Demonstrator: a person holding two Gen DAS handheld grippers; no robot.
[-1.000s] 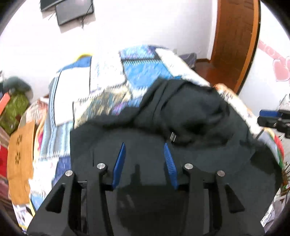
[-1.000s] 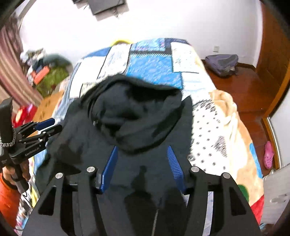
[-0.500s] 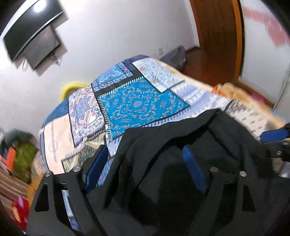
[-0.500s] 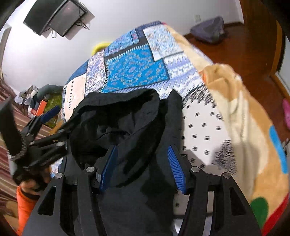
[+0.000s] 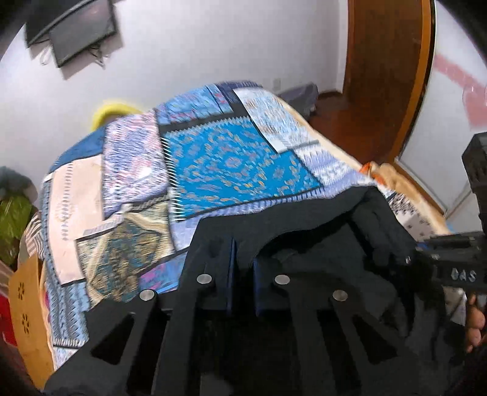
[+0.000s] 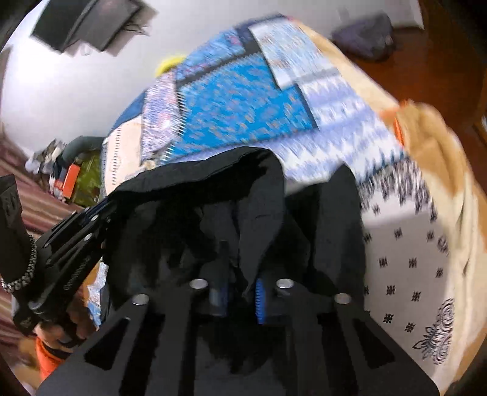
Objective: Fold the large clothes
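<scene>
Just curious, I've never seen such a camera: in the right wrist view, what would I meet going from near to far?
Right claw → black garment → patchwork bedspread → white wall with a dark screen.

1. White walls [image 5: 188, 45]; a dark flat screen [image 5: 82, 33] mounted high up.
2. A bed under a blue patchwork quilt [image 5: 237, 161]; a beige patterned blanket [image 6: 408, 243] at its side.
3. Reddish wooden floor [image 5: 344, 121]; wooden door frame [image 5: 386, 76].
</scene>
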